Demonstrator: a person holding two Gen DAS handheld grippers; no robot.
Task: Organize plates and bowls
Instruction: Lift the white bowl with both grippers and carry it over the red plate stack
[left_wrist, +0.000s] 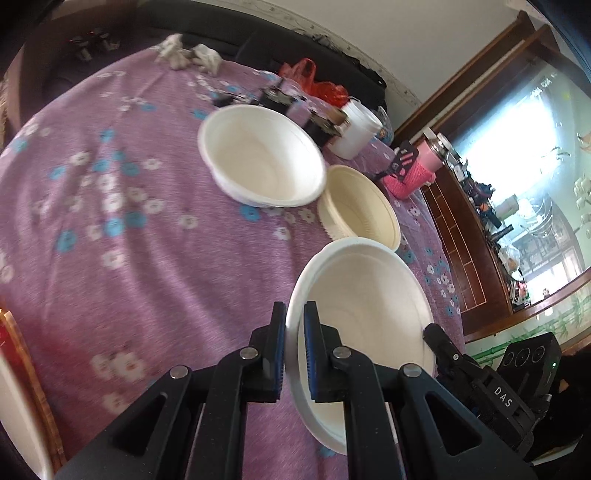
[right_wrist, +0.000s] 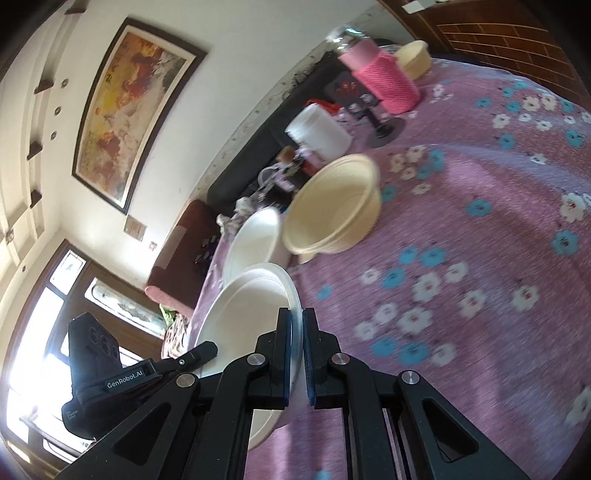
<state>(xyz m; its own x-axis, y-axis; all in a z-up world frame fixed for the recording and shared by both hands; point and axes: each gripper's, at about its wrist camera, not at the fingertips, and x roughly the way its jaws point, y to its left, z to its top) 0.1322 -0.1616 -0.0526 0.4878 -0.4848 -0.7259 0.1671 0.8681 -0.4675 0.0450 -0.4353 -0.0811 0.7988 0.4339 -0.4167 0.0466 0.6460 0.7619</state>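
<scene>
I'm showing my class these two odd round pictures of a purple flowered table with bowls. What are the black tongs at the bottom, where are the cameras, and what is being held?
The black tongs are hand-held grippers; a person carries one in each hand. Each has a wide-angle camera looking along its fingers, so one picture comes from the left gripper, the other from the right gripper. Both are shut on the same white bowl, at opposite sides of its rim. On the purple tablecloth lie another white bowl and a cream bowl.
</scene>
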